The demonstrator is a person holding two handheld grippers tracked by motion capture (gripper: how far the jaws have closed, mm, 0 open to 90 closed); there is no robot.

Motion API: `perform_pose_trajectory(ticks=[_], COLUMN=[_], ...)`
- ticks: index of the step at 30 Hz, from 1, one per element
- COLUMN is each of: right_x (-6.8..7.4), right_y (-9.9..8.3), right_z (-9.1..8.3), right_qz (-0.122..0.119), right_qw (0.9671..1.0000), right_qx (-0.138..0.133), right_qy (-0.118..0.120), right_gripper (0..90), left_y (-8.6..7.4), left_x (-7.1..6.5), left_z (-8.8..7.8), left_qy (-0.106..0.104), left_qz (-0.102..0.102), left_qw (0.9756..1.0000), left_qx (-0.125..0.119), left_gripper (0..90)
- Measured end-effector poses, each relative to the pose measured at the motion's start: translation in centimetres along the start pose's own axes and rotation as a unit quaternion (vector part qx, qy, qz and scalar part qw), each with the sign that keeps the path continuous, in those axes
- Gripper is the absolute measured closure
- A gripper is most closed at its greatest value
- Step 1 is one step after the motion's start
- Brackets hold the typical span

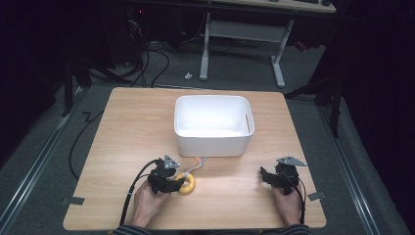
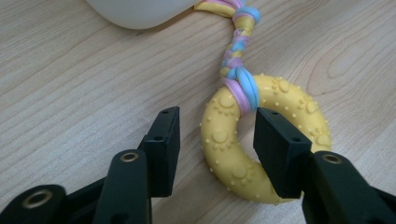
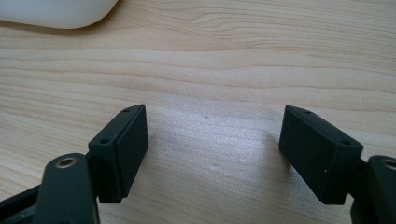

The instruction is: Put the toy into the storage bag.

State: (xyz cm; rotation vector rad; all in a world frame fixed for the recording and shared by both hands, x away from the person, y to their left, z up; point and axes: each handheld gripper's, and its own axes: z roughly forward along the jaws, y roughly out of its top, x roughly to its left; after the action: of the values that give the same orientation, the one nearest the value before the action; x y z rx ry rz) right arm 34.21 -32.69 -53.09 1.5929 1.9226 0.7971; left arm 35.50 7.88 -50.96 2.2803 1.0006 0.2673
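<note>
— Jaws on the left gripper [image 2: 212,140]: how wide are they?

— Partly apart. In the left gripper view one black jaw stands outside the yellow ring toy [image 2: 233,163], on bare wood, and the other sits inside the ring's hole, up against the inner edge of its far side. So one side of the ring lies between the jaws, with a clear gap to the outer jaw. The pads do not press on it.

— Is anything held, then?

— No. The ring lies flat on the wooden table [image 1: 122,127]; whether the inner jaw actually touches it I cannot tell.

— Where is the toy on the table?

— In the high view the ring toy [image 1: 187,183] is near the person's edge, left of centre, just in front of the white bin [image 1: 214,142]. A braided rope [image 2: 238,51] of pink, blue and yellow is knotted around the ring and runs away towards the bin, its far end reaching the bin's base.

— And the left gripper [image 1: 169,182] in that view?

— Low at the ring, in the person's left hand [image 1: 147,200].

— What of the right gripper [image 3: 212,154]?

— Its jaws stand wide apart over bare wood with nothing between them. From above, the right gripper [image 1: 274,177] sits well apart from the toy, on the right side of the table, held in the right hand [image 1: 288,203]
</note>
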Motion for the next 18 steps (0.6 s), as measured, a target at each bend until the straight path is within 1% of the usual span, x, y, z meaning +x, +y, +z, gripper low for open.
perform_pose_trajectory(ticks=[3, 5, 6, 7, 8, 9, 10, 13, 18], right_x=[0.00, 0.00, 0.00, 0.00, 0.00, 0.00, 0.00, 0.01, 0.01], right_y=[0.01, 0.00, 0.00, 0.00, 0.00, 0.00, 0.00, 0.00, 0.00], right_z=[-0.01, 0.00, 0.00, 0.00, 0.00, -0.01, -0.01, -0.01, 0.00], right_qz=[0.000, 0.000, 0.000, 0.000, 0.000, 0.000, 0.000, 0.000, 0.000], right_qw=[1.0000, 1.0000, 1.0000, 1.0000, 1.0000, 1.0000, 1.0000, 1.0000, 1.0000], right_qx=[0.001, 0.000, 0.000, 0.000, 0.000, 0.000, 0.000, 0.000, 0.000], right_qy=[-0.001, 0.000, 0.000, 0.000, 0.000, 0.000, 0.000, 0.000, 0.000], right_gripper=[24.0, 24.0, 24.0, 24.0, 24.0, 24.0, 24.0, 24.0, 24.0], left_y=[0.02, 0.04, 0.06, 0.09, 0.09, 0.13, 0.13, 0.25, 0.32], left_x=[0.04, 0.04, 0.03, 0.01, 0.01, 0.02, 0.02, 0.01, -0.02], left_z=[0.17, 0.18, 0.19, 0.25, 0.25, 0.34, 0.34, 0.45, 0.44], left_qy=[-0.005, -0.007, -0.007, -0.012, -0.012, -0.019, -0.019, -0.018, -0.020], left_qz=[-0.007, -0.007, -0.007, -0.007, -0.007, -0.012, -0.012, -0.020, -0.022], left_qw=[1.0000, 0.9999, 0.9999, 0.9999, 0.9999, 0.9997, 0.9997, 0.9995, 0.9994], left_qx=[0.004, 0.005, 0.006, 0.008, 0.008, 0.013, 0.013, 0.016, 0.018], left_gripper=[54.7, 55.5, 57.7, 58.8, 59.9, 61.9, 62.9, 64.5, 65.6])
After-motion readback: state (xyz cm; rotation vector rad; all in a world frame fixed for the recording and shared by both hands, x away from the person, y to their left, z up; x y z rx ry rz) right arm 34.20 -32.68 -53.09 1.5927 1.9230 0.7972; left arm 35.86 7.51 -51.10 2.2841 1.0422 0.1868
